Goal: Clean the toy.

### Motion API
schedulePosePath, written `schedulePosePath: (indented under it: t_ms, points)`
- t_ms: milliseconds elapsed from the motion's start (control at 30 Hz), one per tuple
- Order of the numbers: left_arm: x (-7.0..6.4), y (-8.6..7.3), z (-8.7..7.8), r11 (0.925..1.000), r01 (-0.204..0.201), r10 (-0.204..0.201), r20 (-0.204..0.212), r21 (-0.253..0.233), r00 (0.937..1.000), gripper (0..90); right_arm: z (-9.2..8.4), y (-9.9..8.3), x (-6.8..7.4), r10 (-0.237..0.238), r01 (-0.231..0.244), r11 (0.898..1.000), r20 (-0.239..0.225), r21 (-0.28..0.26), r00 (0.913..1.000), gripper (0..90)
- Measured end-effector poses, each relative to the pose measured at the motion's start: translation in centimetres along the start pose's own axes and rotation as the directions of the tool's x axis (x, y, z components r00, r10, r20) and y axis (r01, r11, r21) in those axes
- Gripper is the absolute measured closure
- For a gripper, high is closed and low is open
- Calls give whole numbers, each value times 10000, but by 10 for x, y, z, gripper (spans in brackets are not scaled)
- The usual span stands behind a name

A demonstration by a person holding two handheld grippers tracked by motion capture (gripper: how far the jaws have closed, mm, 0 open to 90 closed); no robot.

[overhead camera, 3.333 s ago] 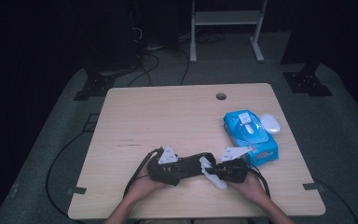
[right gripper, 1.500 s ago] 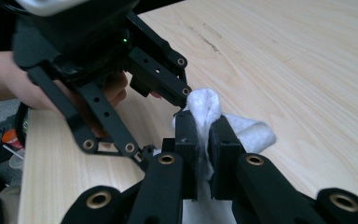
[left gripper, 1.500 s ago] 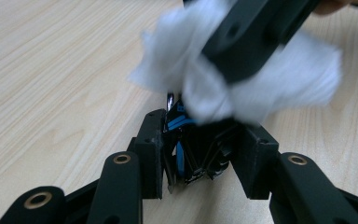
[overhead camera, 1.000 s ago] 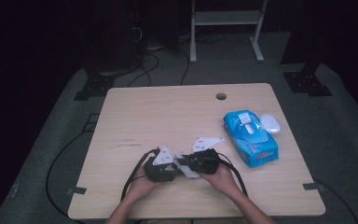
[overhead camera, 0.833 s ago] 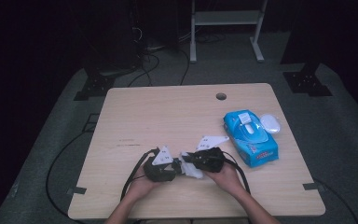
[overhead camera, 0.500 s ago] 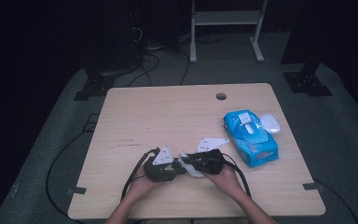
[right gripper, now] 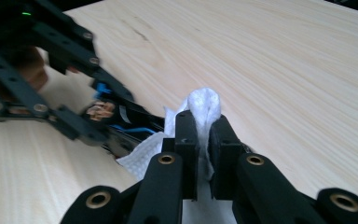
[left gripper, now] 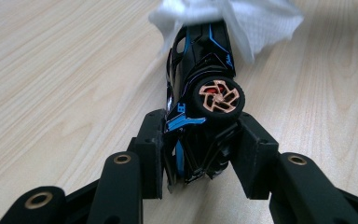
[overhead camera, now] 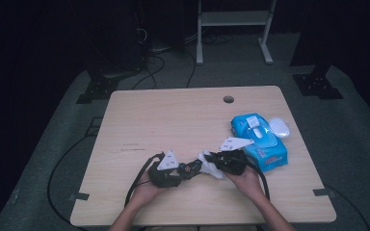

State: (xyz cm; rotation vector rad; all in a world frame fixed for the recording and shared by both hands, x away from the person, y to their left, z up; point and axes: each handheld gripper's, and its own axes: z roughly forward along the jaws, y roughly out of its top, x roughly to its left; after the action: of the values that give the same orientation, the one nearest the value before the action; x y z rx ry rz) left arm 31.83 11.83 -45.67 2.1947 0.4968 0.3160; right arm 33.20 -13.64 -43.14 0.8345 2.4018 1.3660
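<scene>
Now toy car (left gripper: 200,100) clamped between left gripper (left gripper: 198,154) jaws, wipe (left gripper: 242,21) draped over far end

Black tool (left gripper: 200,154) with brass rivets, grey triangular plate.

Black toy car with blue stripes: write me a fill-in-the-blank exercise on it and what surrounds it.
1. The left hand-held gripper is shut on the black toy car with blue stripes, whose wheel hub is coloured ____.
2. The right hand-held gripper pinches a crumpled white ____ against the car.
3. The blue wipes pack lies on the light wooden table beside a small white ____.

Missing words: orange; wipe; mouse
</scene>
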Motion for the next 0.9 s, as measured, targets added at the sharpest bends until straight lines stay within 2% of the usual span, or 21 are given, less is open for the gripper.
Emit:
schedulePosePath:
  t_ms: [100,167,233,333,433,500,567,667,800,900]
  points:
    - [1,0,-1,10000,-73,73,23,64,10000,585,4,1,7,-175,175,9998,-151,-15,9997,832]
    - [2,-1,-1,10000,-46,46,55,42,10000,585,3,0,3,-14,13,10000,-310,-30,9995,832]
    - [2,-1,-1,10000,28,-28,75,-15,10000,585,-1,-1,-3,42,-42,10000,-147,-49,9999,832]
    - [2,-1,-1,10000,46,-46,70,-11,10000,585,-7,-3,-11,41,-41,10000,381,-6,9993,832]
    - [2,-1,-1,10000,80,-80,56,-37,10000,585,-9,-6,-18,241,-239,9997,412,-63,9989,832]
    - [2,-1,-1,10000,37,-37,31,11,10000,585,-9,-5,-15,118,-116,9999,556,-45,9984,832]
    - [2,-1,-2,10000,-32,32,16,50,10000,585,-7,-5,-12,263,-259,9996,409,-107,9988,832]
    - [2,-1,-2,10000,-20,20,13,53,10000,584,-4,-3,-6,208,-208,9996,8,-191,9998,831]
    - [3,-2,-3,10000,19,-19,-8,30,10000,585,-5,-3,-7,-12,16,9999,346,-118,9994,831]
    - [3,-2,-3,10000,88,-88,13,10,10000,585,-10,-6,-17,128,-118,9998,688,-147,9976,831]
